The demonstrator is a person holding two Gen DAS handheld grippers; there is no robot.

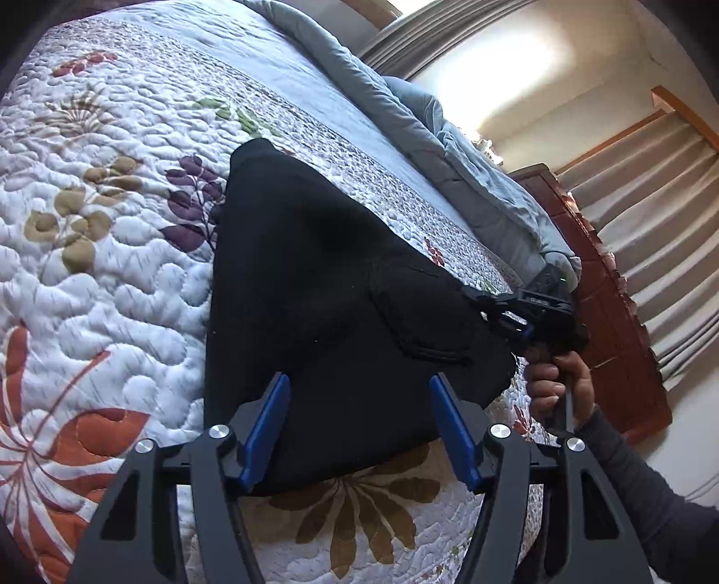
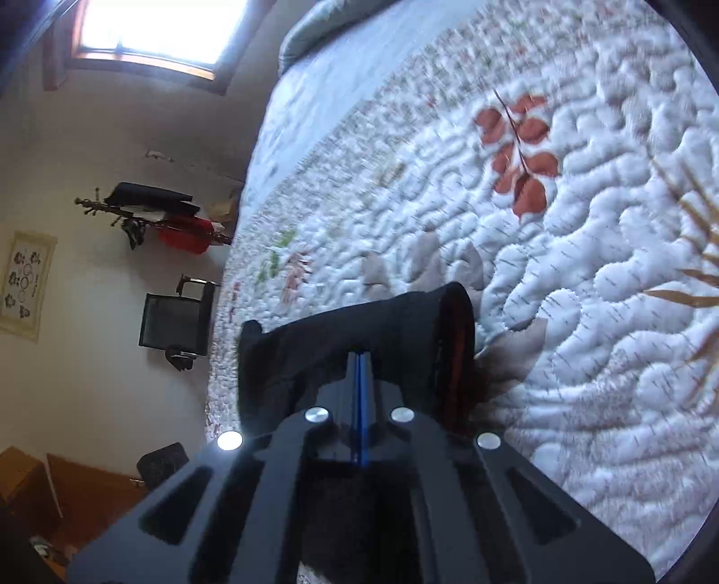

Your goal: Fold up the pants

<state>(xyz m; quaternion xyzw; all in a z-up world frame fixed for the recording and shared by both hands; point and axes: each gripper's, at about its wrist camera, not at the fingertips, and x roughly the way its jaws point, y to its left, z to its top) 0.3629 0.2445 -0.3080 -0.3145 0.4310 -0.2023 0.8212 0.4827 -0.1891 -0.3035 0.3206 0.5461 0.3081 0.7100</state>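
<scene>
Black pants (image 1: 323, 287) lie on a floral quilted bedspread (image 1: 112, 278). In the left wrist view my left gripper (image 1: 359, 400) is open, its blue pads (image 1: 265, 431) spread over the near edge of the pants. My right gripper (image 1: 494, 310) pinches the pants' right corner, held by a hand (image 1: 557, 382). In the right wrist view my right gripper (image 2: 361, 364) is shut on a bunched fold of the black pants (image 2: 359, 323), lifted above the quilt (image 2: 584, 269).
A grey-blue blanket (image 1: 449, 148) lies along the far side of the bed. A reddish wooden headboard (image 1: 606, 314) and beige curtains (image 1: 665, 233) stand beyond. In the right wrist view, a chair (image 2: 177, 319), coat rack (image 2: 157, 220) and window (image 2: 157, 31) lie past the bed edge.
</scene>
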